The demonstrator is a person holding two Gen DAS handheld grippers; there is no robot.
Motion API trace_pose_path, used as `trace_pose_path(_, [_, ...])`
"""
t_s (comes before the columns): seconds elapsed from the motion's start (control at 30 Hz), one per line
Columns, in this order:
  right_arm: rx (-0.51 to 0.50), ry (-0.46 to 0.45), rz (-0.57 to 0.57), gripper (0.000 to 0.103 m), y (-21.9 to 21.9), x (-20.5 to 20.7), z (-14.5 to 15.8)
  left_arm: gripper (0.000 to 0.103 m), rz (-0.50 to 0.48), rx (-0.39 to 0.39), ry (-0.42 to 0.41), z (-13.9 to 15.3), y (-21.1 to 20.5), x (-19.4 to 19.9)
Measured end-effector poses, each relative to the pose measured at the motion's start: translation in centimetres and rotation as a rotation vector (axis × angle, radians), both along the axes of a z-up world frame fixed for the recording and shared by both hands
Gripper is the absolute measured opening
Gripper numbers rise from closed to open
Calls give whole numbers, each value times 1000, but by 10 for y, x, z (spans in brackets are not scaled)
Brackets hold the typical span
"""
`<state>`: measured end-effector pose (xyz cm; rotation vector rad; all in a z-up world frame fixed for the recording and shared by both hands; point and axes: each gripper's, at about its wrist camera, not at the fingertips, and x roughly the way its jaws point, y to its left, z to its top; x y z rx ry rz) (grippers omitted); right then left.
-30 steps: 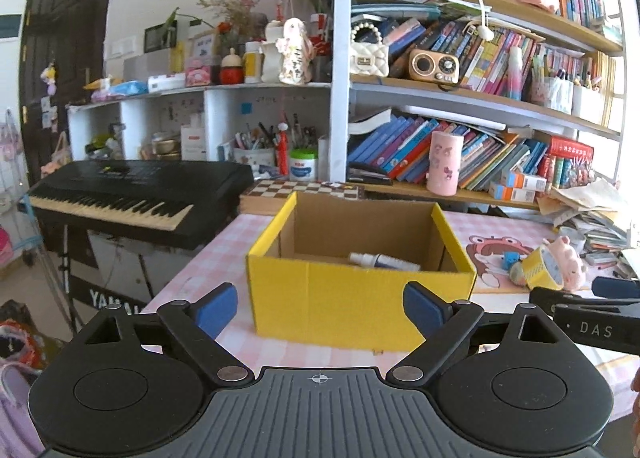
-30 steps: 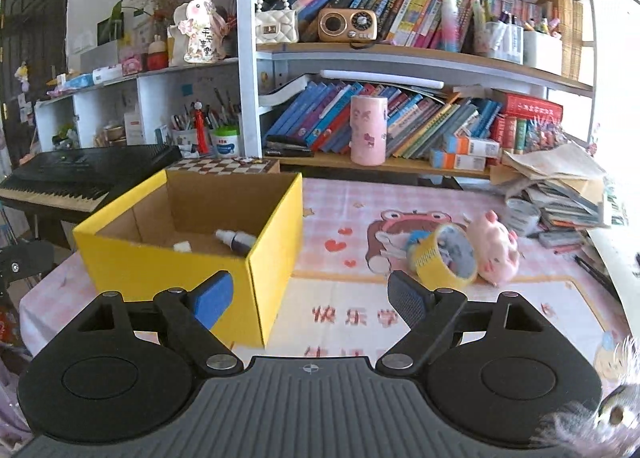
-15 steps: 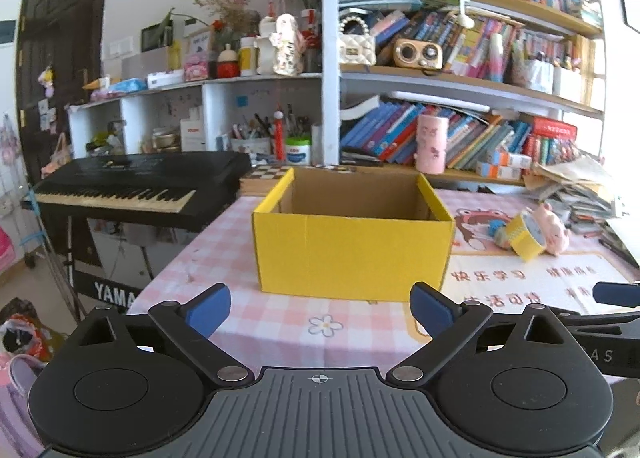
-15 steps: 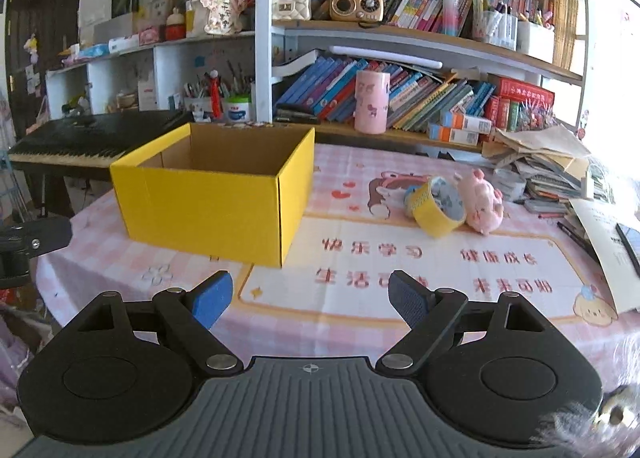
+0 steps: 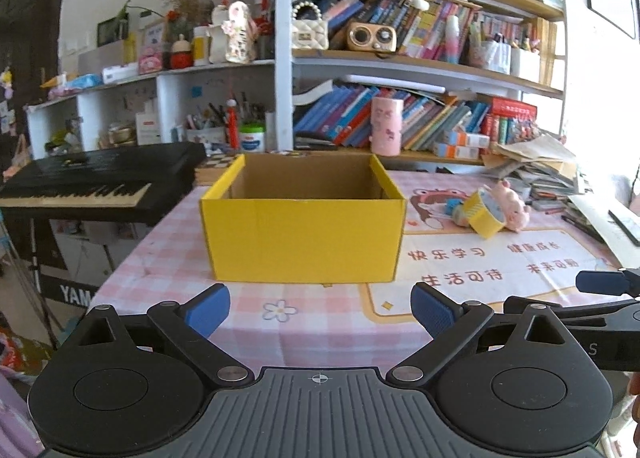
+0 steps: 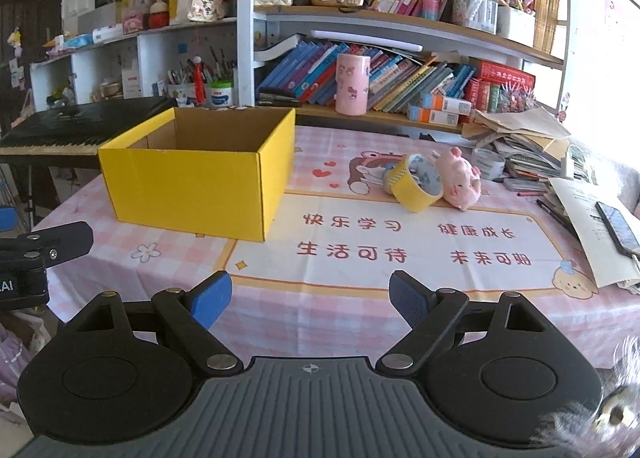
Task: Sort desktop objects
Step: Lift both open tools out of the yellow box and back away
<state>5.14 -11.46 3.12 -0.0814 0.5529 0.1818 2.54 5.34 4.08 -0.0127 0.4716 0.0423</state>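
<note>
Both grippers farther from box (image 5: 303, 217)

I see a yellow box (image 6: 192, 181), yellow tape roll (image 6: 416, 183), pink pig toy (image 6: 458, 179), and pink-and-white checked surface (image 6: 120, 246).

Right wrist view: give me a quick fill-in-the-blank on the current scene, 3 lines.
1. The roll of tape leans against the pink ____ toy.
2. The cardboard box has ____ outer walls.
3. The right gripper is open and holds ____.

Missing words: pig; yellow; nothing
</note>
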Motion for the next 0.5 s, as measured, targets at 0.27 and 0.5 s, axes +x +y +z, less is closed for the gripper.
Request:
trace_pose_path(0.27, [-7, 17, -64, 85, -17, -4, -3, 99, -76, -1, 13, -3, -17, 11])
trace_pose_path(0.5, [-2, 34, -130, 85, -37, -2, -6, 99, -137, 9, 17, -4, -38, 24])
